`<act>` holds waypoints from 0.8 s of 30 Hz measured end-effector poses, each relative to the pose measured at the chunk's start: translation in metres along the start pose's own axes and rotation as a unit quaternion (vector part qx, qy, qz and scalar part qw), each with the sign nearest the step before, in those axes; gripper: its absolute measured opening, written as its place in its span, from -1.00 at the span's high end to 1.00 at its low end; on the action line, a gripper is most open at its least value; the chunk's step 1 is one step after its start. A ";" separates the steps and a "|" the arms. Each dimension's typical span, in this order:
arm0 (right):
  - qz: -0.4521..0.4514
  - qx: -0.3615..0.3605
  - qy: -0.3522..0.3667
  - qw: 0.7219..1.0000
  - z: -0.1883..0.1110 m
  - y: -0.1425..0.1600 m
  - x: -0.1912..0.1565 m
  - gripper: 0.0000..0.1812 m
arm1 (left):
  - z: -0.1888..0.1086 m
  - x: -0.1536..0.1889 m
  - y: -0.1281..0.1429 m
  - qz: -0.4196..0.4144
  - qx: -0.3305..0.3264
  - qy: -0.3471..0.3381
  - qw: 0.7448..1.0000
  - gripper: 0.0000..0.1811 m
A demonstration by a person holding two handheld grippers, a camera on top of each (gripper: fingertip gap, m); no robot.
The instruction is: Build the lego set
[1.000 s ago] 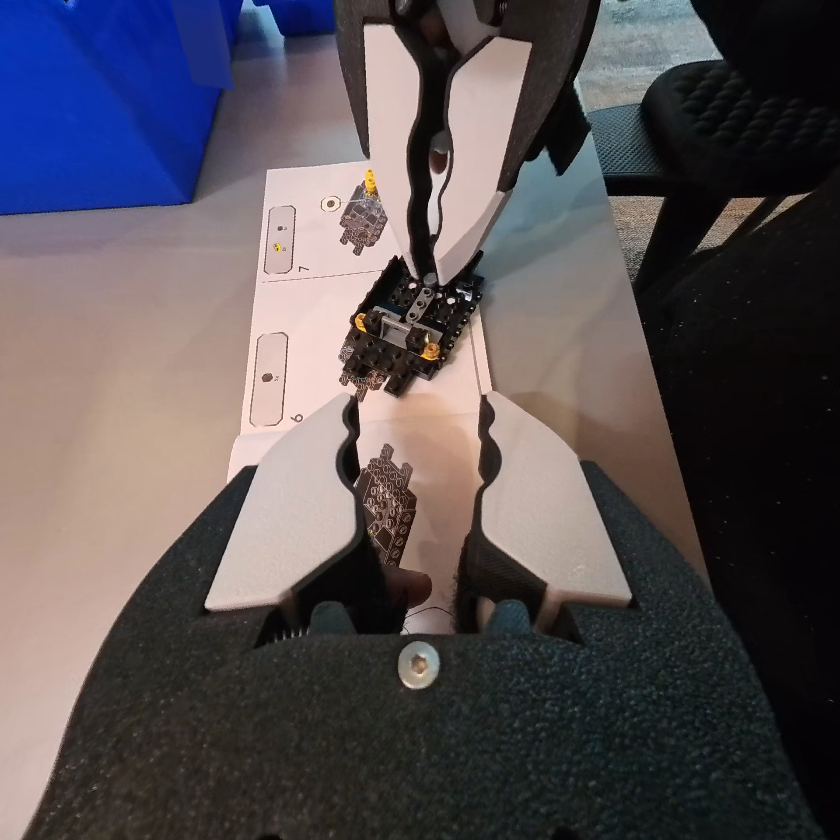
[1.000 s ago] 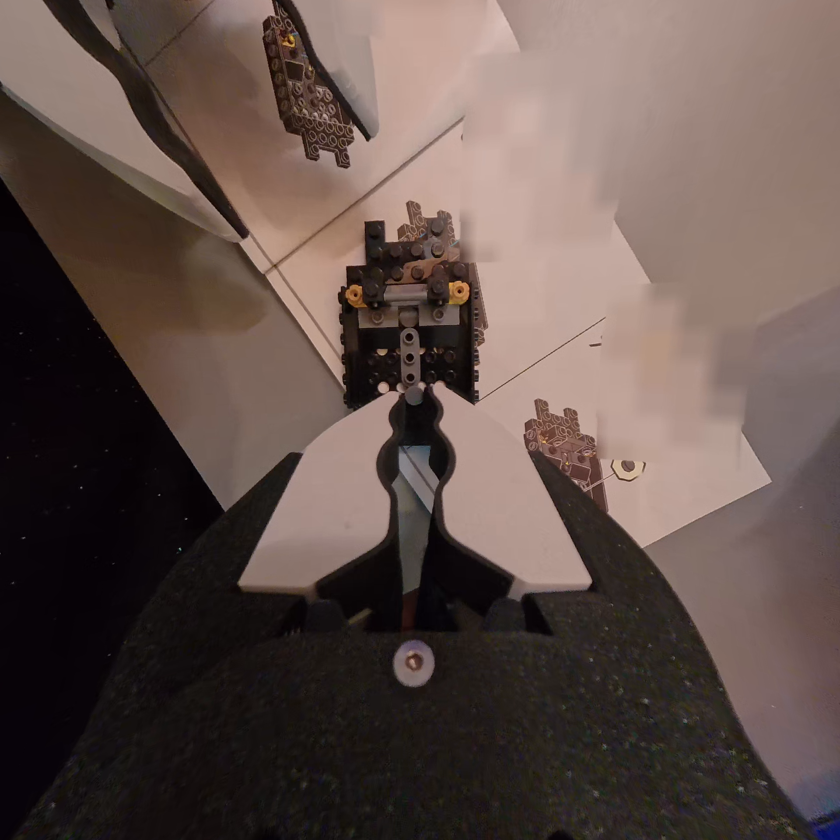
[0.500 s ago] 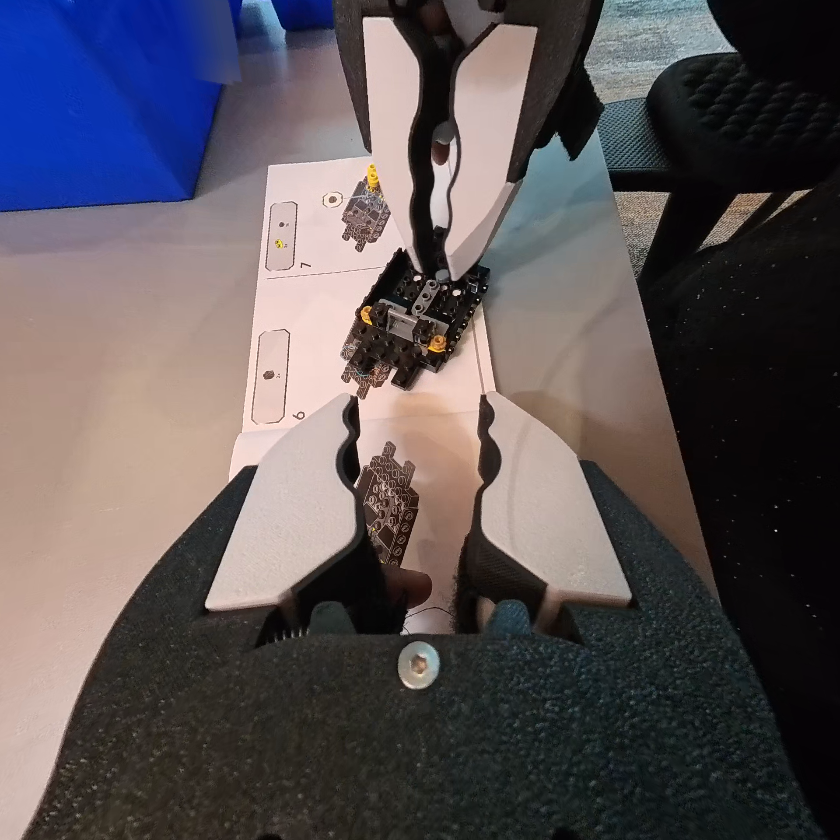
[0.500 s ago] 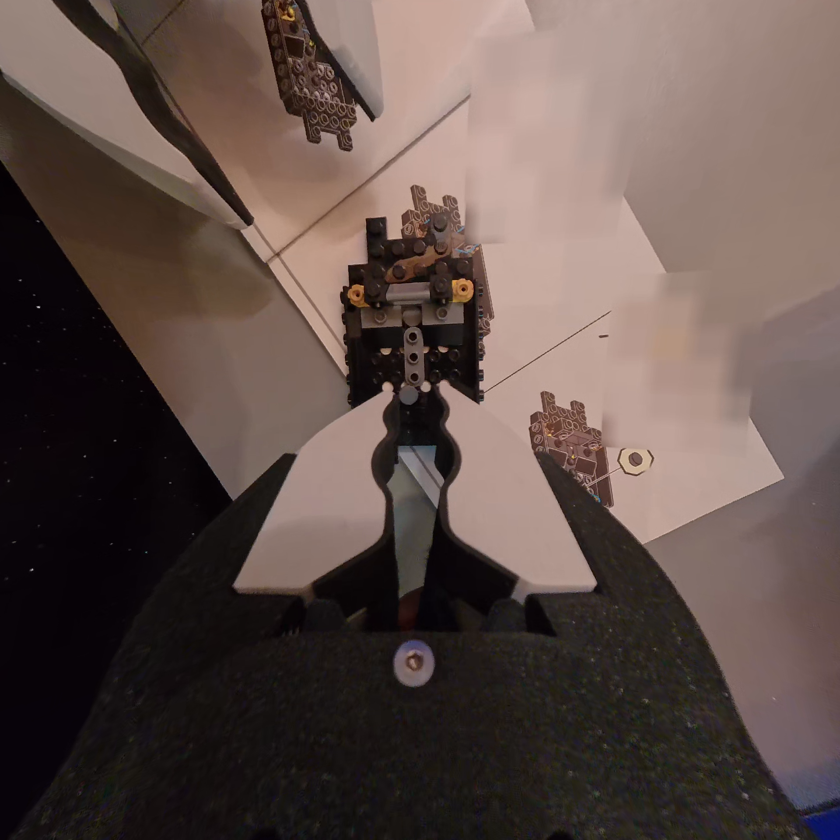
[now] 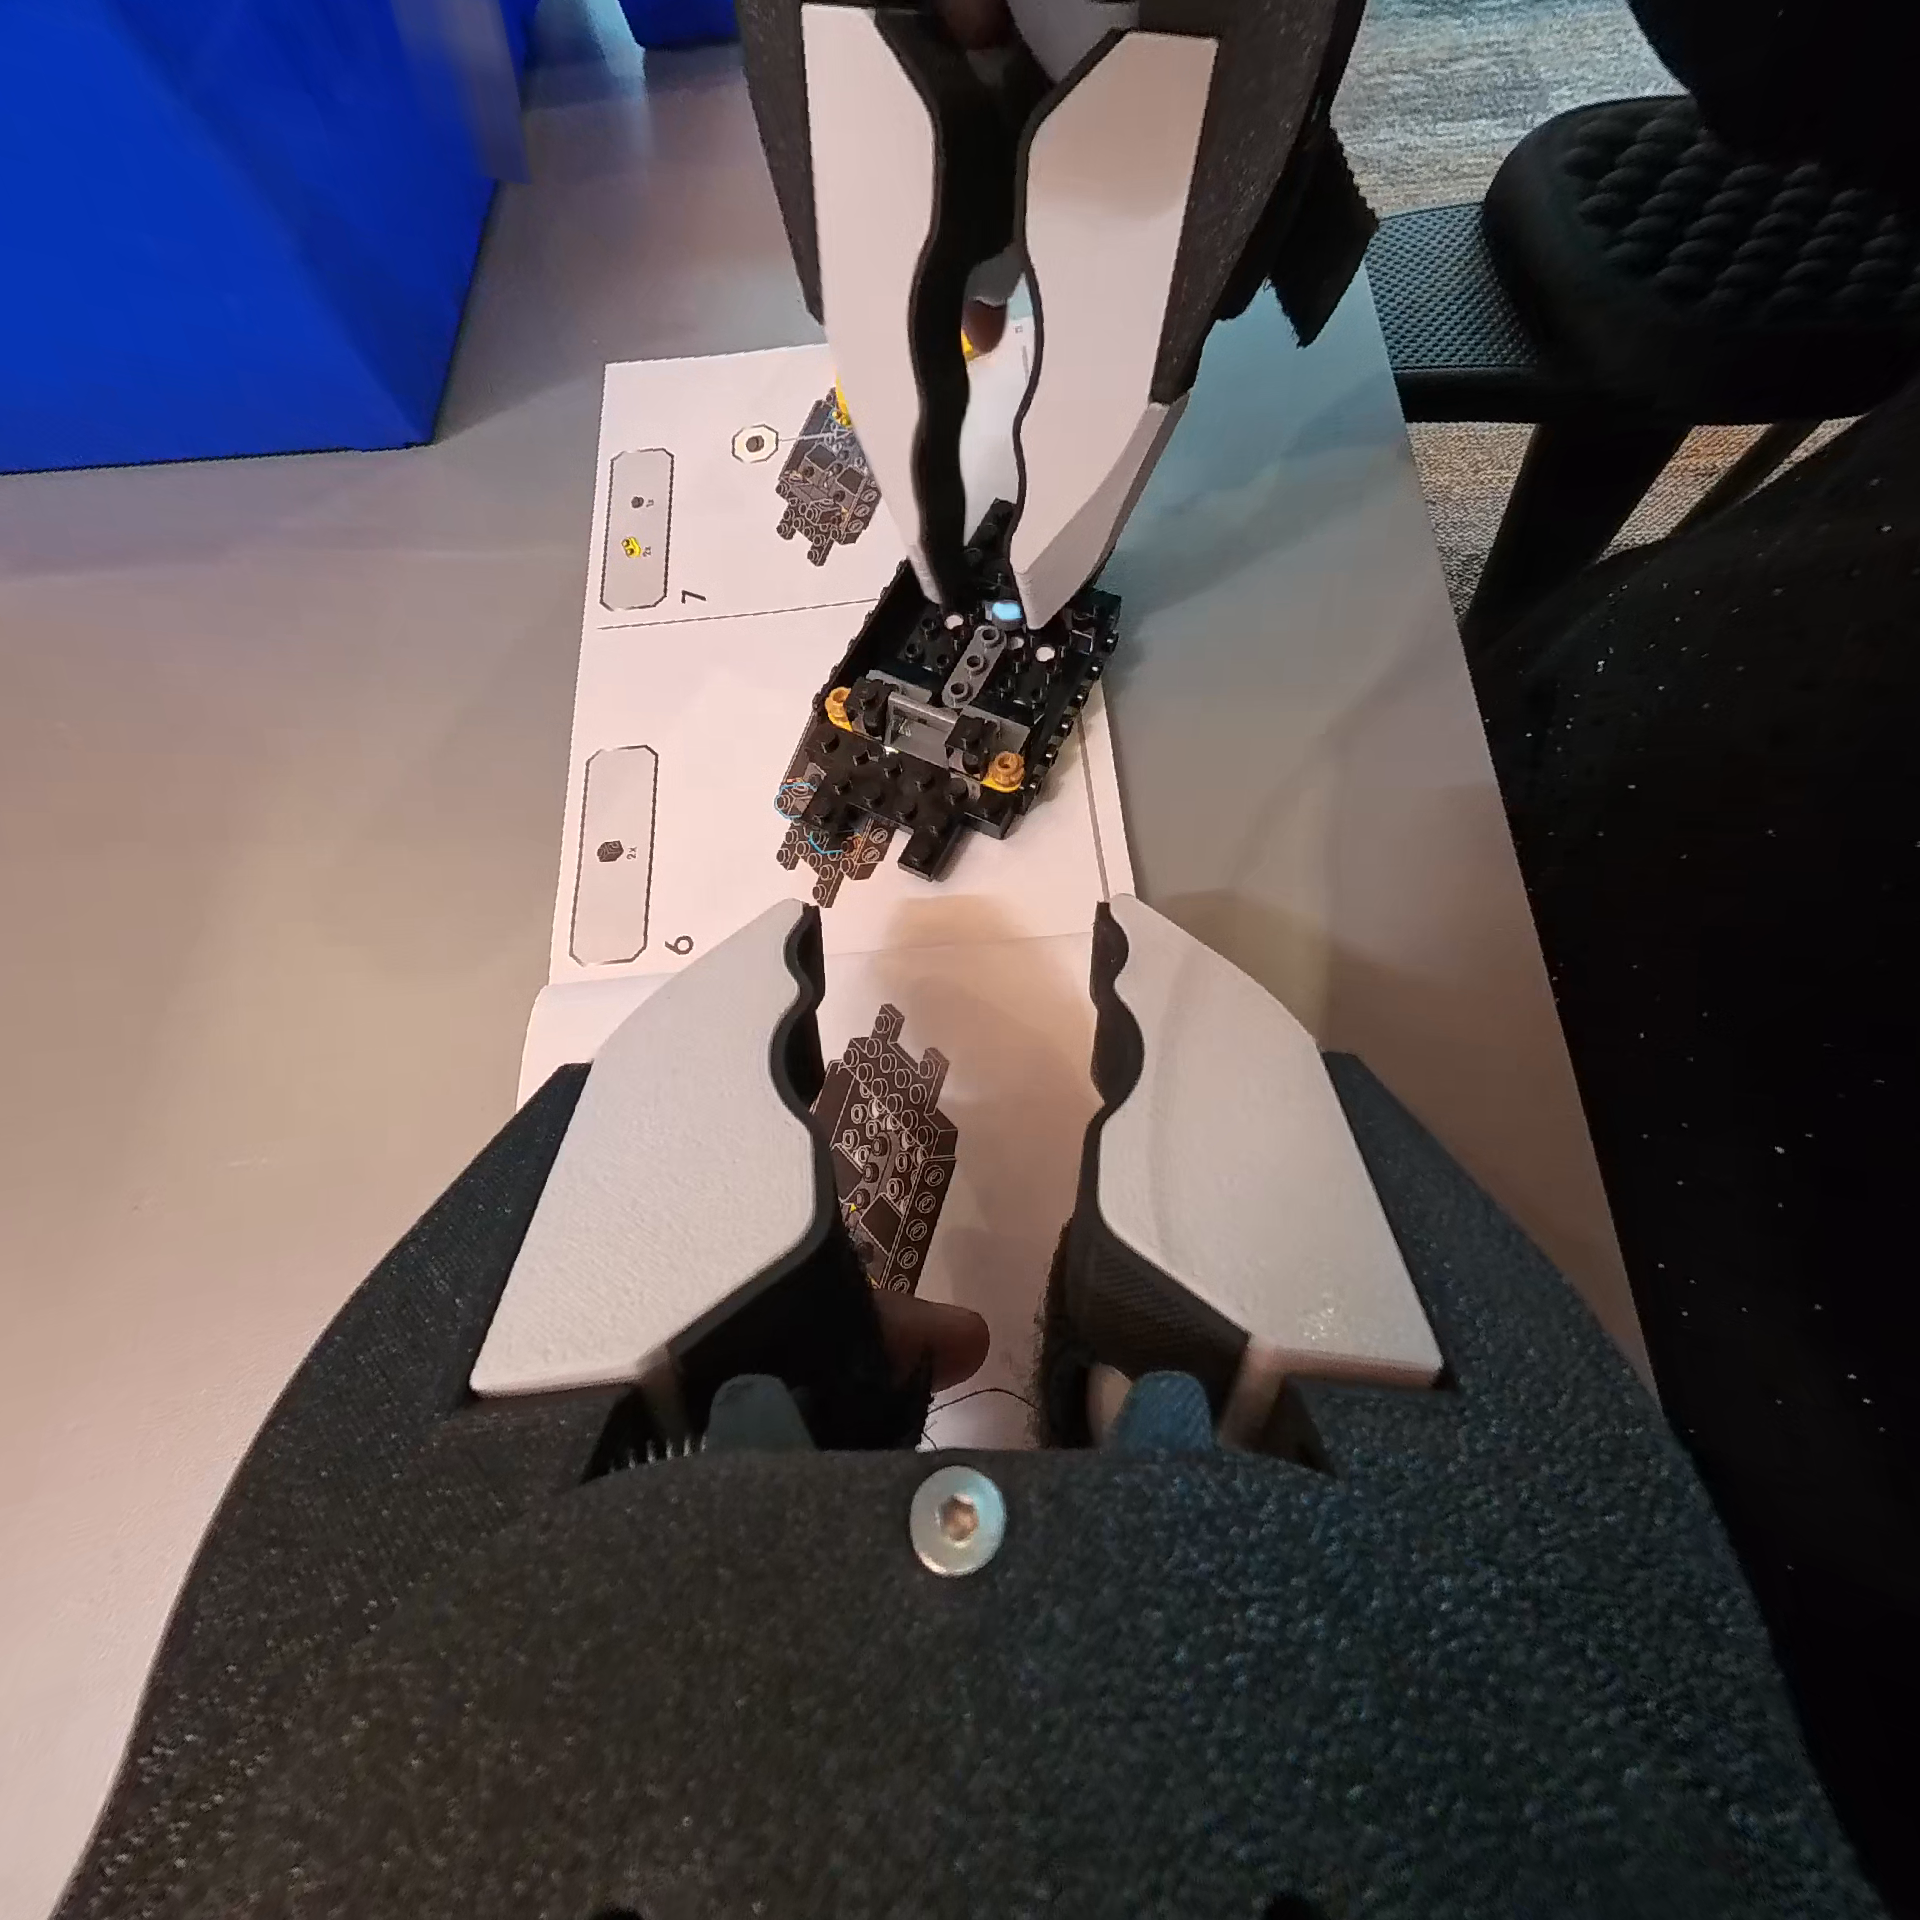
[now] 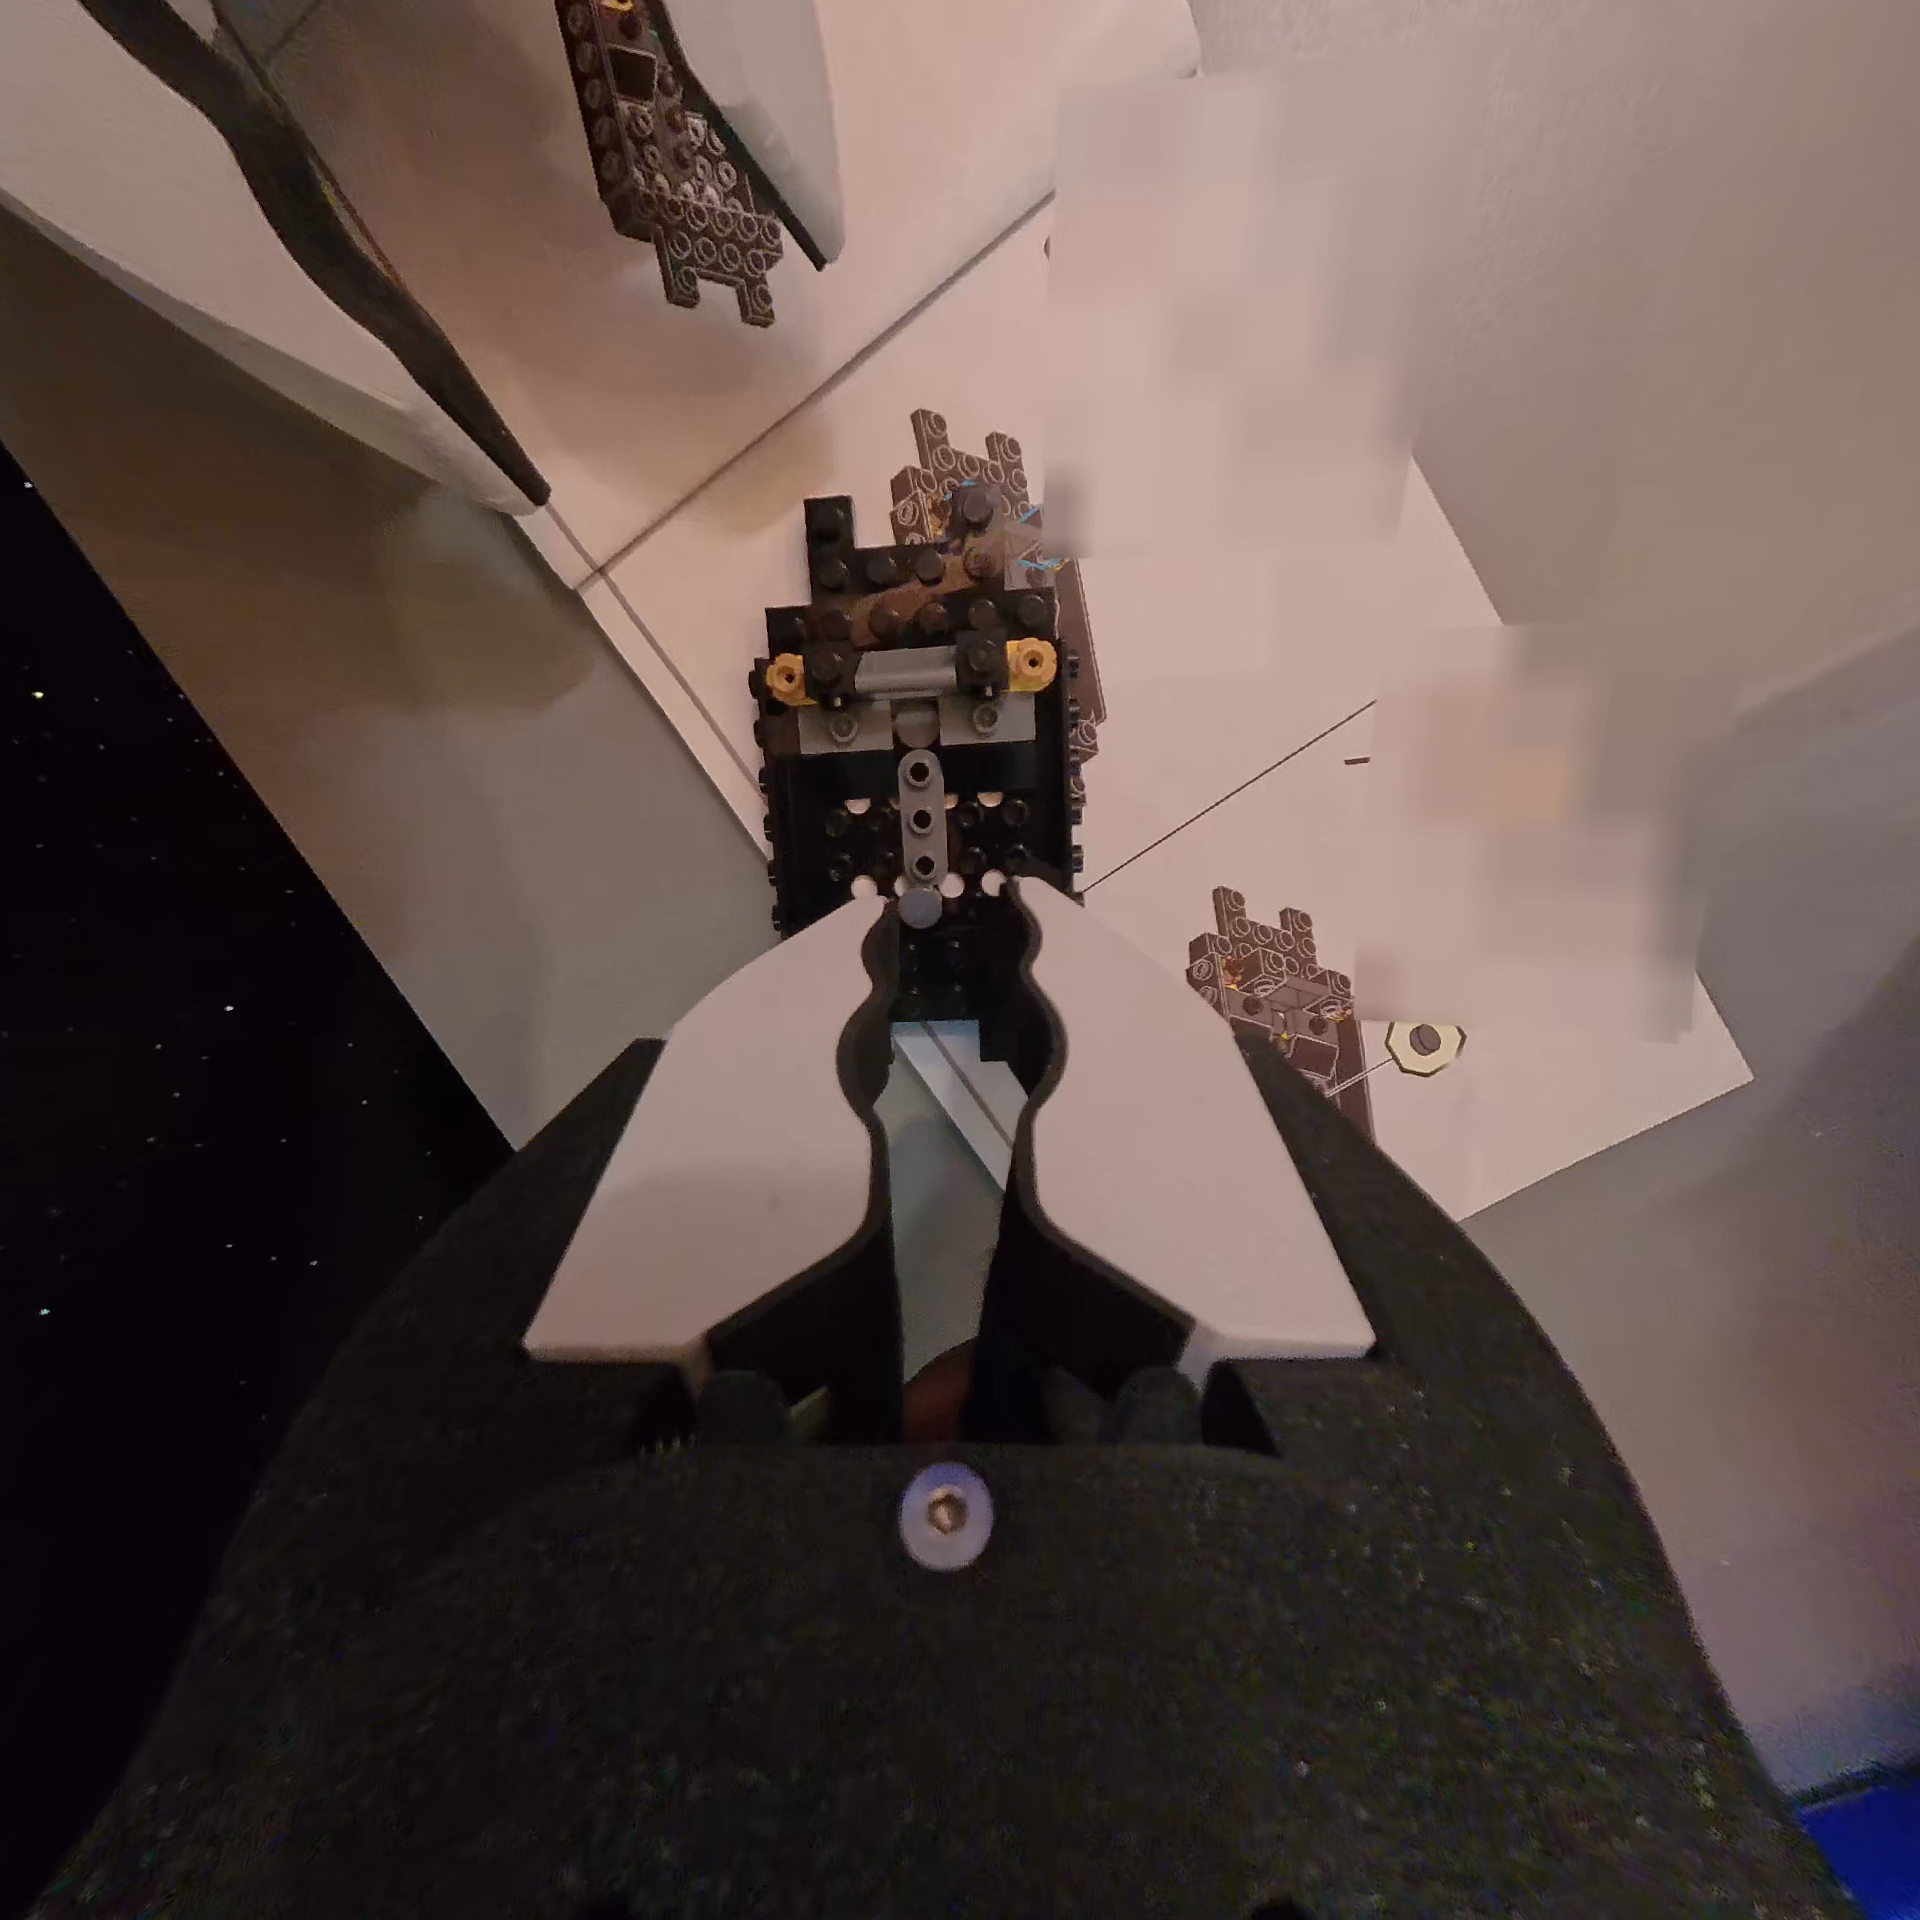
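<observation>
Directly beyond right fingers [image 6: 1101, 966], lego model [image 6: 920, 769]; left fingers [image 5: 717, 1091] apart

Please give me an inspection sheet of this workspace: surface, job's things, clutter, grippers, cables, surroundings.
Surface: grey table, mostly bare.
Job's things: black lego model with yellow studs, lying on the open instruction booklet; small grey round piece on the model, at the right gripper's tips.
Clutter: nothing seen.
Grippers: left gripper open, empty, short of the model; right gripper tips apart, down on the model's far end.
Cables: nothing seen.
Surroundings: blue bin behind the table, black chair on its right.
</observation>
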State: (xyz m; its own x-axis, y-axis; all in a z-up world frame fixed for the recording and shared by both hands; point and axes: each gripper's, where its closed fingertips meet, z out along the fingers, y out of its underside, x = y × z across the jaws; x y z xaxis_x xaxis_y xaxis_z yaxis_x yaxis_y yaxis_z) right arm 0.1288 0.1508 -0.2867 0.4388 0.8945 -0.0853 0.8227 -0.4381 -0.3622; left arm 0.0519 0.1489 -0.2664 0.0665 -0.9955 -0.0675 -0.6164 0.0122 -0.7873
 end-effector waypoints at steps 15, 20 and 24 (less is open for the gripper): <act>-0.001 0.069 -0.012 0.998 -0.017 -0.009 0.005 1.00 | 0.000 -0.001 0.000 0.000 0.001 -0.002 1.000 0.46; -0.003 0.076 -0.060 0.995 -0.013 -0.011 0.000 1.00 | 0.002 0.000 -0.001 0.003 0.002 -0.002 1.000 0.46; -0.020 0.049 -0.063 0.997 -0.005 -0.008 -0.001 1.00 | 0.002 0.003 -0.010 0.015 0.014 -0.004 1.000 0.46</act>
State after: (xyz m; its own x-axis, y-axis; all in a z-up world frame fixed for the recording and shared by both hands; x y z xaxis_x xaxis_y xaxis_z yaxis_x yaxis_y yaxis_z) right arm 0.1236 0.1528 -0.2796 0.3521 0.9180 -0.1826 0.7970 -0.3963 -0.4558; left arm 0.0598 0.1460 -0.2600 0.0557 -0.9938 -0.0959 -0.5968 0.0438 -0.8012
